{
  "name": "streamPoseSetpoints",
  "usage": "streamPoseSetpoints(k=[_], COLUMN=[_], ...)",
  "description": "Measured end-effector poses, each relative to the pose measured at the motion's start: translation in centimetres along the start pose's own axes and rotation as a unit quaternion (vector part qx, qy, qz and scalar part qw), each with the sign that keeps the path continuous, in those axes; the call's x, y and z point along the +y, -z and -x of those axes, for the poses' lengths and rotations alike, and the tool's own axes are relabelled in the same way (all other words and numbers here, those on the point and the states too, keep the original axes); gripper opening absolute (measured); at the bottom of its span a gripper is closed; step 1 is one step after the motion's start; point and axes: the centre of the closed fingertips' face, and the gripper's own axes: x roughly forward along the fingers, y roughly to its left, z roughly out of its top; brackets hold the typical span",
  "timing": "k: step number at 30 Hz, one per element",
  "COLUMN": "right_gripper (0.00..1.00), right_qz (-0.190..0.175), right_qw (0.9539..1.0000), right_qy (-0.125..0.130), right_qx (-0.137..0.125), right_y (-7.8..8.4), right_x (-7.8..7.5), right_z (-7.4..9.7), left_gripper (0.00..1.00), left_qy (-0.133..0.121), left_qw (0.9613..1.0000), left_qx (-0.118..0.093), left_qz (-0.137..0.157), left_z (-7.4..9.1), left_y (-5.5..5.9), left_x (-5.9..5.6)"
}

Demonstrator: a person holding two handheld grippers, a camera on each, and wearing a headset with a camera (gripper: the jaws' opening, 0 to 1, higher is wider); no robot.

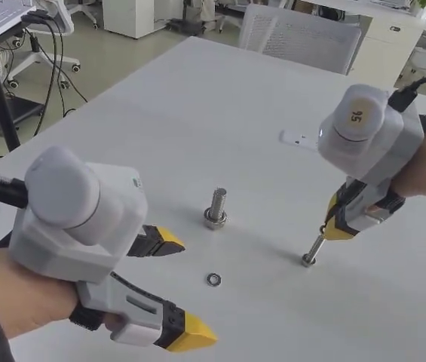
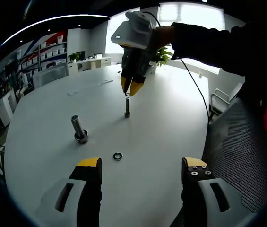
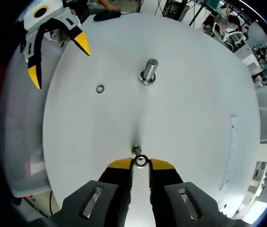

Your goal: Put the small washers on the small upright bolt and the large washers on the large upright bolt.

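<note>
The large upright bolt (image 1: 216,209) (image 2: 79,128) (image 3: 148,71) stands mid-table with a washer around its base. The small upright bolt (image 1: 311,253) (image 2: 127,106) (image 3: 136,149) stands to its right. My right gripper (image 1: 335,226) (image 2: 132,90) (image 3: 141,163) hovers just over the small bolt's top, shut on a small washer (image 3: 141,161). A loose washer (image 1: 213,280) (image 2: 117,155) (image 3: 99,88) lies flat in front of the large bolt. My left gripper (image 1: 185,286) (image 2: 142,163) (image 3: 59,61) is open with nothing in it, its tips on either side of that loose washer and a little short of it.
The white table (image 1: 197,113) has a white strip (image 1: 295,138) lying far right. A mesh office chair (image 1: 299,38) stands at the far edge. A dark desk with cables (image 1: 1,68) is off to the left, past the table's edge.
</note>
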Motion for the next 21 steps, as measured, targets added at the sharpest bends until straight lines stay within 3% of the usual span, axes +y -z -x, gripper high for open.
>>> streamPoseSetpoints(k=[21], right_gripper=[0.14], right_qz=[0.000], right_qw=[0.9999], right_qy=[-0.012], right_qx=[0.004], right_y=[-0.02], right_x=[0.06], right_z=[-0.84], left_gripper=[0.68], left_qy=[-0.001], left_qw=[1.0000], left_qx=[0.002], left_qz=[0.002], left_z=[0.17], left_y=[0.09], left_x=[0.16])
